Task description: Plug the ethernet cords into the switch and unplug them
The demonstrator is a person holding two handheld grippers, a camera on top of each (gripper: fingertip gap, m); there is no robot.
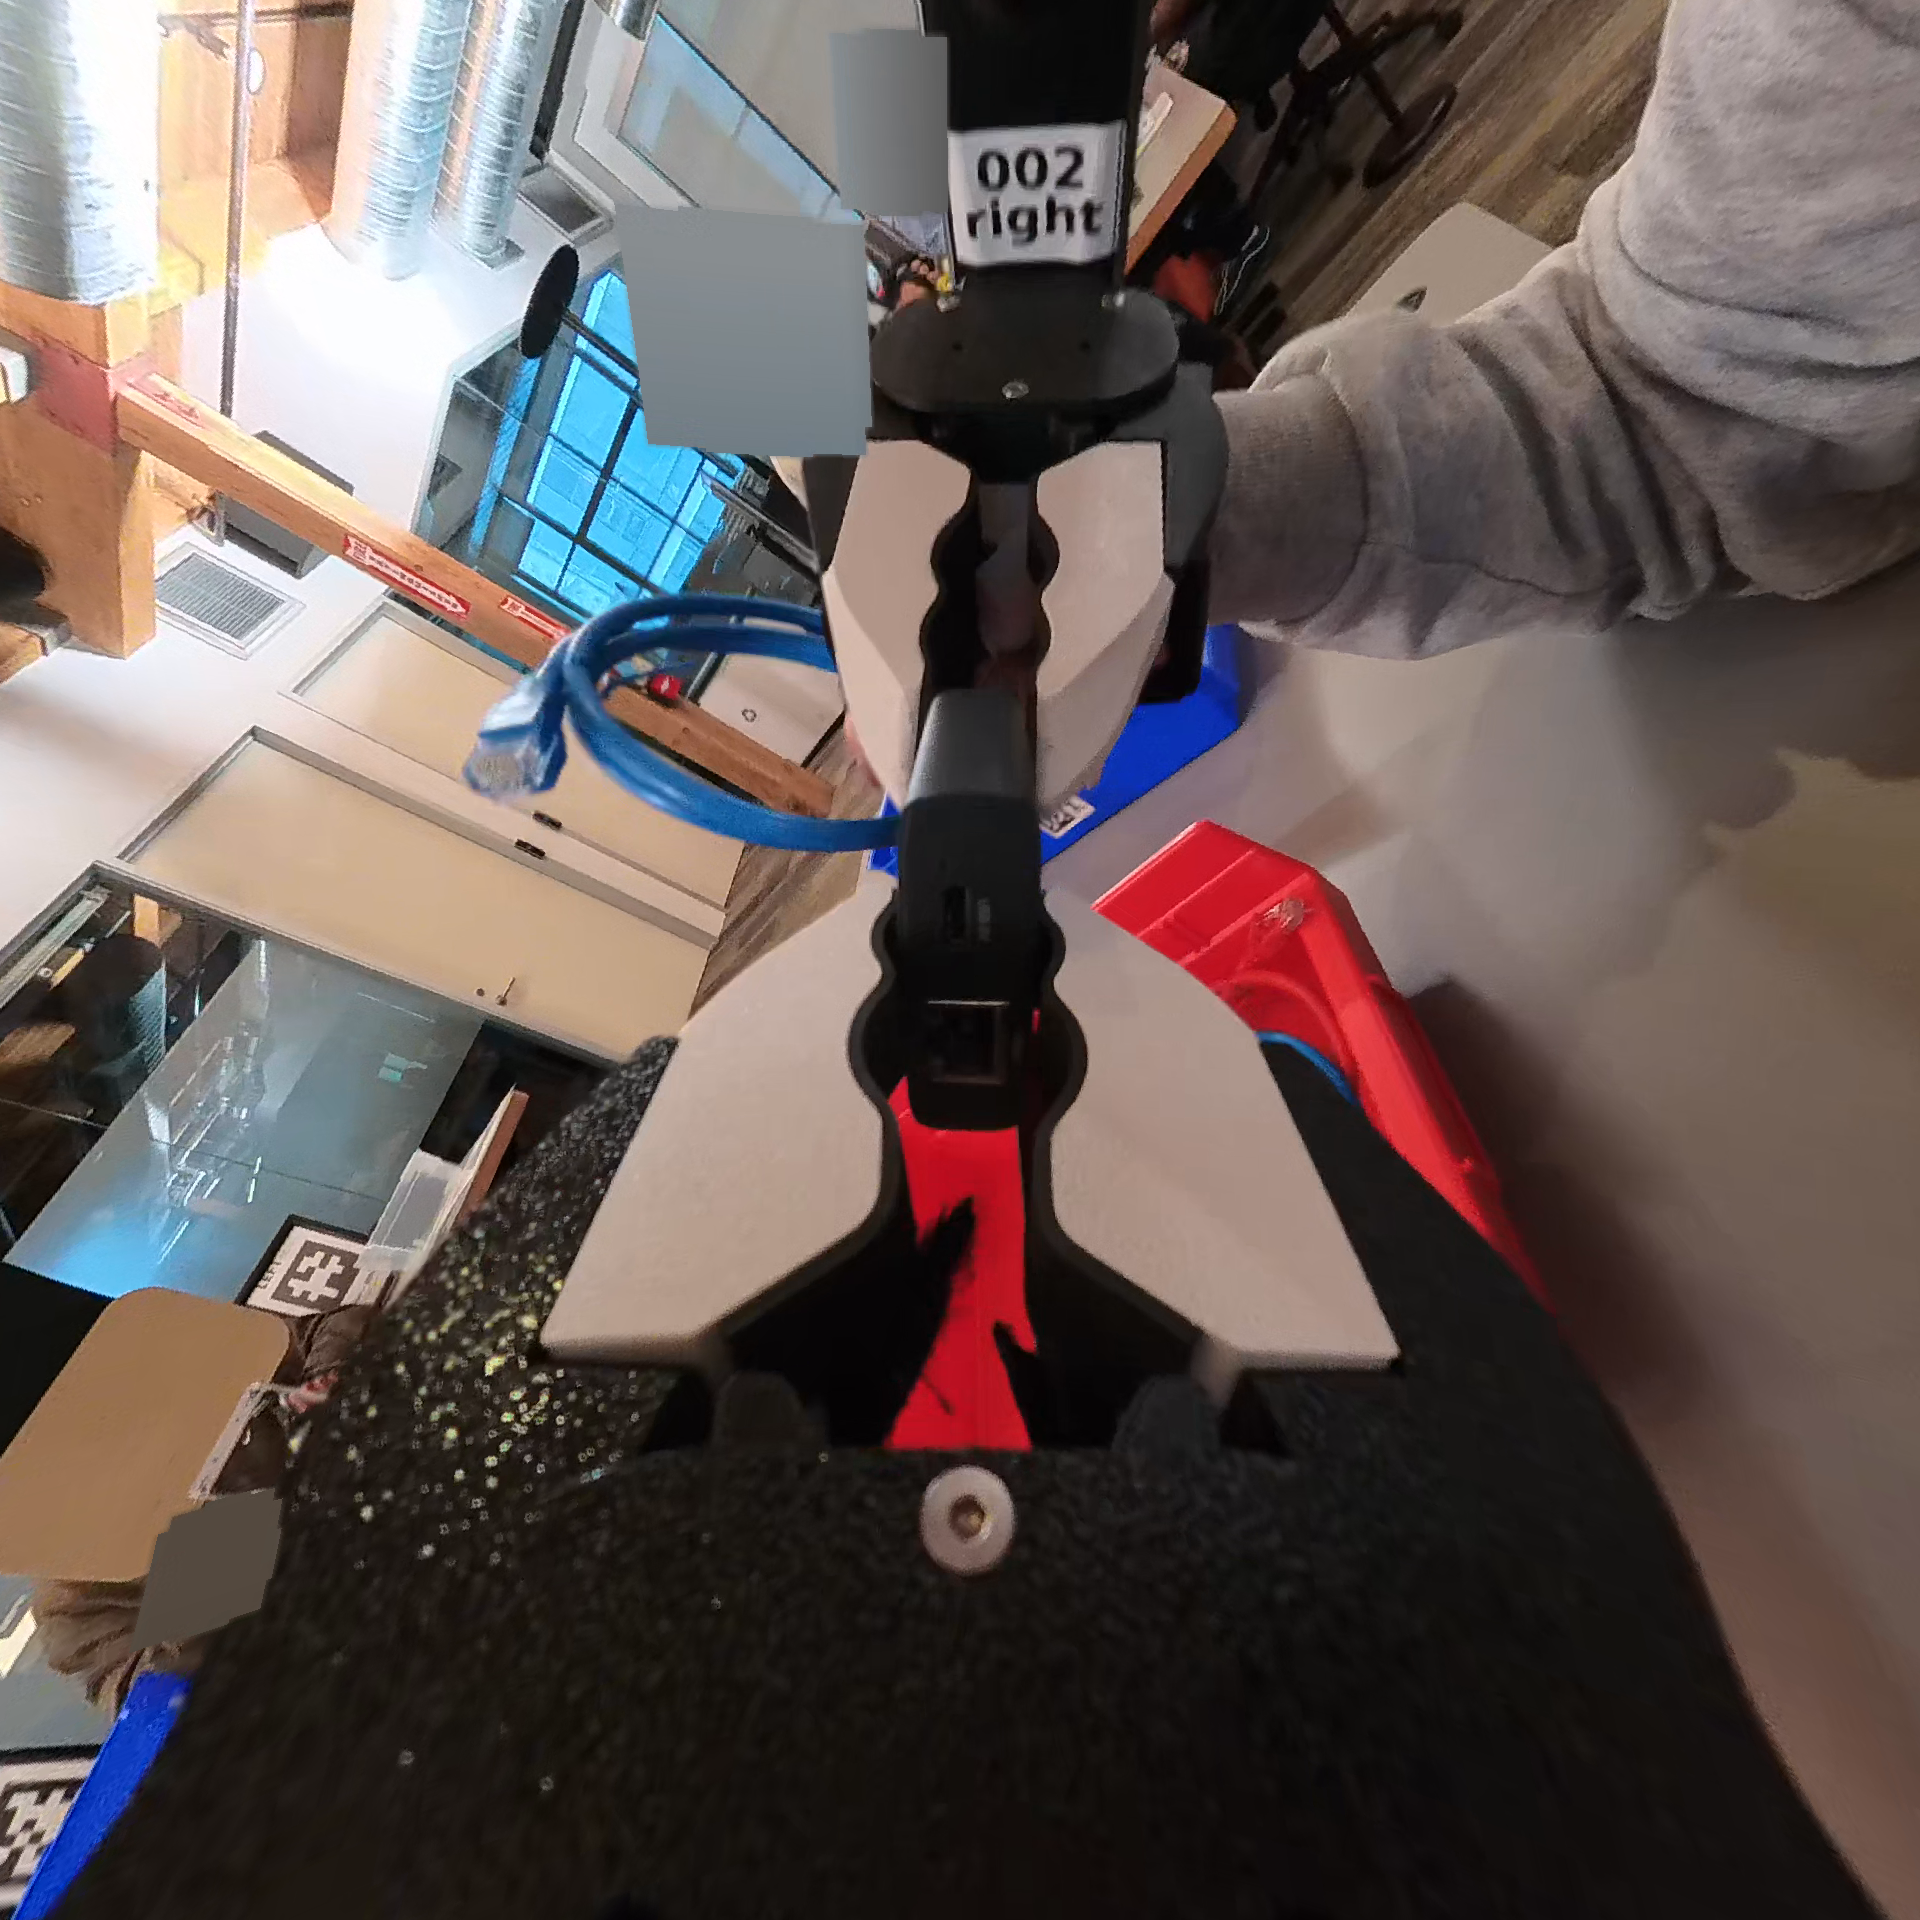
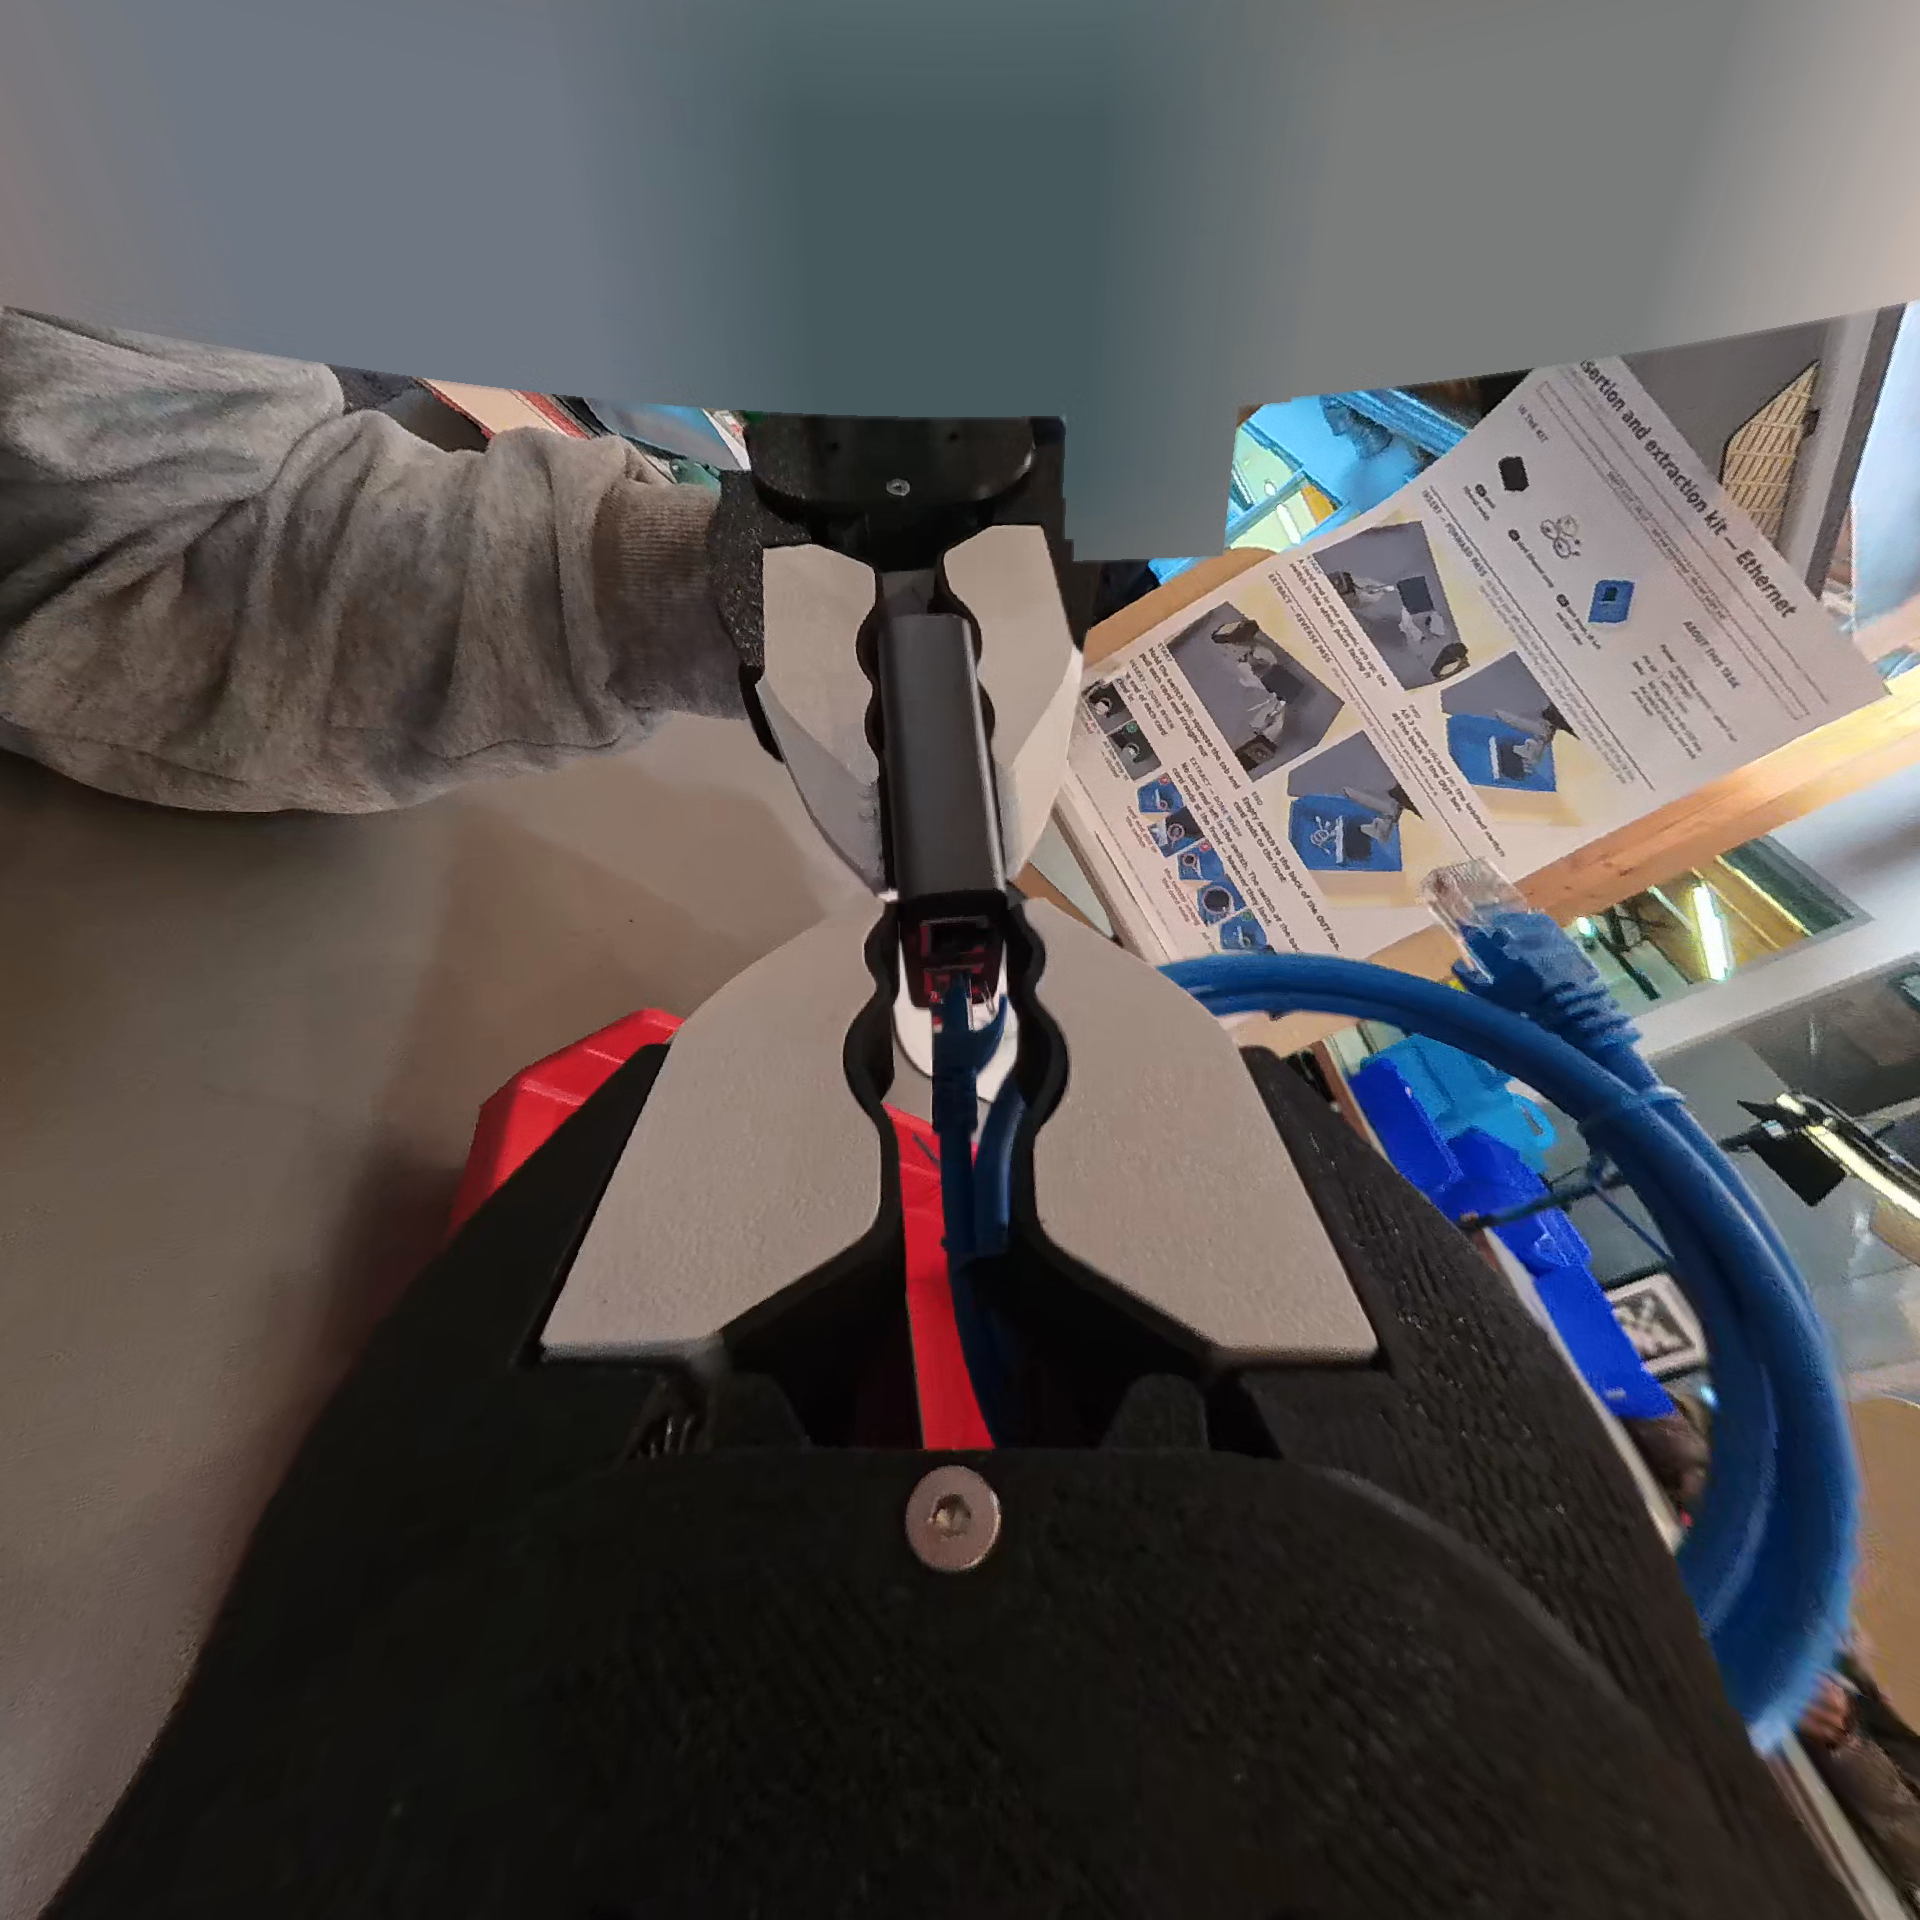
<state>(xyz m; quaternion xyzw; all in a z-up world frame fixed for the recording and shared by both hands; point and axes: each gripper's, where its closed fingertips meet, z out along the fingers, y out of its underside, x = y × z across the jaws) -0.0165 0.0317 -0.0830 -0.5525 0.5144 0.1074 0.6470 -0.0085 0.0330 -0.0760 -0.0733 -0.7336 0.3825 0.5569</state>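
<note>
Grey table [image 2: 208,1039] lies below. Left hand-held gripper [image 1: 966,997] is clamped on a hard, light black adapter box [image 1: 971,883]. Right hand-held gripper [image 2: 951,997] pinches the bendy blue network cable [image 2: 1610,1143] plug [image 2: 954,1023] at the box's port; best held by the plug.

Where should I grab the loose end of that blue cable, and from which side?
Probably the blue boot just behind the free clear plug, coming from outside the loop of the blue cable. The boot is thicker than the cord and hangs in open air.
</note>
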